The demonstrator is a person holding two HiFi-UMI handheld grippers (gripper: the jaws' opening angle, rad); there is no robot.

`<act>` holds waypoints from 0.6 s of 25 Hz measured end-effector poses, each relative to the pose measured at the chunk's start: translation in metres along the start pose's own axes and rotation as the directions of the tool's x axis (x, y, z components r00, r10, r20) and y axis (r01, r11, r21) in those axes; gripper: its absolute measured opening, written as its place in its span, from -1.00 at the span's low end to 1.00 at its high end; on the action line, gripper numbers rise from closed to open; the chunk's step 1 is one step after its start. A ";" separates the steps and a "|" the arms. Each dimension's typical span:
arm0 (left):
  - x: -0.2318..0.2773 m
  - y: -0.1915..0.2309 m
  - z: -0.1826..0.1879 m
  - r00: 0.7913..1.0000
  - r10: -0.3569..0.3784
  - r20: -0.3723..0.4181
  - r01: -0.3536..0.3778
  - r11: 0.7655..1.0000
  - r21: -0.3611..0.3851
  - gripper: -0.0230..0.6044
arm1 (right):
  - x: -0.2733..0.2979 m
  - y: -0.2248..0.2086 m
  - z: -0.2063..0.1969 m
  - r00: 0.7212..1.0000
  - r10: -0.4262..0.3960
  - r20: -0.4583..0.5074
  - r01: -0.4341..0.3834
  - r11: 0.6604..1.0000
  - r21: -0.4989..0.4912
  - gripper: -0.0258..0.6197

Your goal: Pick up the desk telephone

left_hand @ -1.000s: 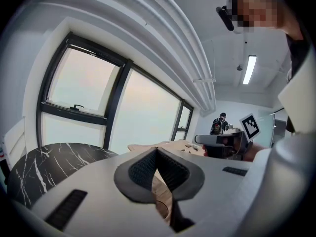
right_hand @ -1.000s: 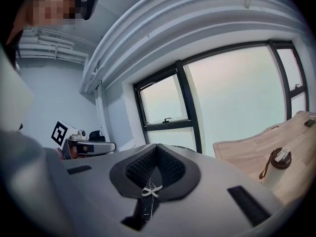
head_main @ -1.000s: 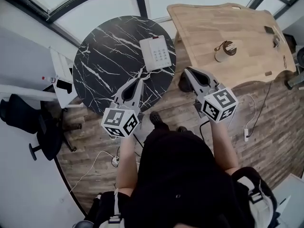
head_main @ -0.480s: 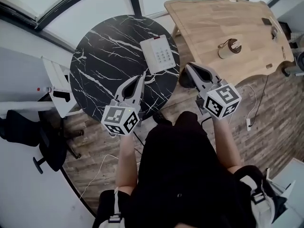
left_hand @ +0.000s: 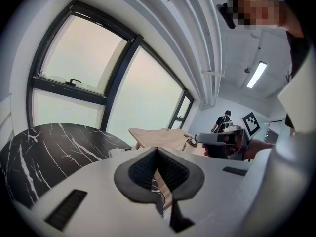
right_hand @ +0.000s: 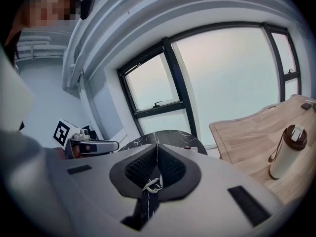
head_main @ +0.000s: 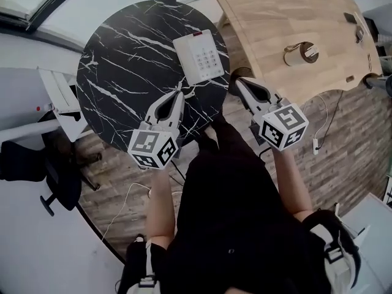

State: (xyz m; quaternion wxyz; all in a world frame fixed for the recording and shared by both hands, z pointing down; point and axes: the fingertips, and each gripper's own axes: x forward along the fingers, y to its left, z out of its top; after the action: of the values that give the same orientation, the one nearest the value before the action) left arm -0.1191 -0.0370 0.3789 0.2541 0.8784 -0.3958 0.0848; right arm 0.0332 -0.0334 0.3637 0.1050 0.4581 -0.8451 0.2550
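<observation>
Both hands have drawn nearer the desk telephone [head_main: 198,56], each gripper's jaws pressed together on nothing.
Over the marble table [head_main: 116,60] the left gripper [head_main: 179,94] covers part of the near rim; the right gripper [head_main: 237,82] hangs over the narrow gap beside the wooden desk [head_main: 275,17]. The desk telephone lies flat by the table's right edge, only a white sliver in the left gripper view, with bare marble to its left.

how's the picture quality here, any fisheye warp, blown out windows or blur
Head view: even daylight and sharp; the desk telephone and the veins of the marble table read clearly, no glare. Left gripper view: heavy fisheye, black corners, window washed out pale. Right gripper view: same curved warp and brightness, yet the bottle stays legible.
</observation>
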 end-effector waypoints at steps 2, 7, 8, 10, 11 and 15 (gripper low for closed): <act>0.009 0.004 -0.001 1.000 0.016 -0.012 -0.016 1.000 -0.017 -0.88 | 0.011 -0.011 -0.003 1.000 0.011 -0.024 -0.011 1.000 0.014 -0.83; 0.035 0.021 -0.010 0.997 0.052 -0.049 -0.056 0.993 -0.103 -0.88 | 0.037 -0.037 -0.002 0.997 0.042 -0.066 -0.040 0.999 0.034 -0.83; 0.041 0.024 -0.014 0.997 0.058 -0.055 -0.065 0.990 -0.129 -0.88 | 0.042 -0.042 -0.004 0.996 0.052 -0.076 -0.049 0.998 0.037 -0.83; 0.053 0.030 -0.021 0.995 0.070 -0.072 -0.081 0.983 -0.163 -0.88 | 0.053 -0.052 -0.007 0.993 0.070 -0.098 -0.065 0.997 0.047 -0.83; 0.059 0.032 -0.024 0.994 0.077 -0.083 -0.091 0.981 -0.170 -0.88 | 0.059 -0.057 -0.010 0.991 0.078 -0.109 -0.072 0.996 0.052 -0.83; 0.078 0.042 -0.035 0.985 0.112 -0.128 -0.133 0.975 -0.176 -0.88 | 0.083 -0.073 -0.021 0.981 0.106 -0.160 -0.098 0.993 0.061 -0.83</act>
State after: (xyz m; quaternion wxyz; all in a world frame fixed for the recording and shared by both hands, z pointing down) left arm -0.0962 -0.0934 0.4522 0.3510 0.8186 -0.4398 0.1150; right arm 0.0459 -0.1151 0.4398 0.1485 0.3942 -0.8491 0.3187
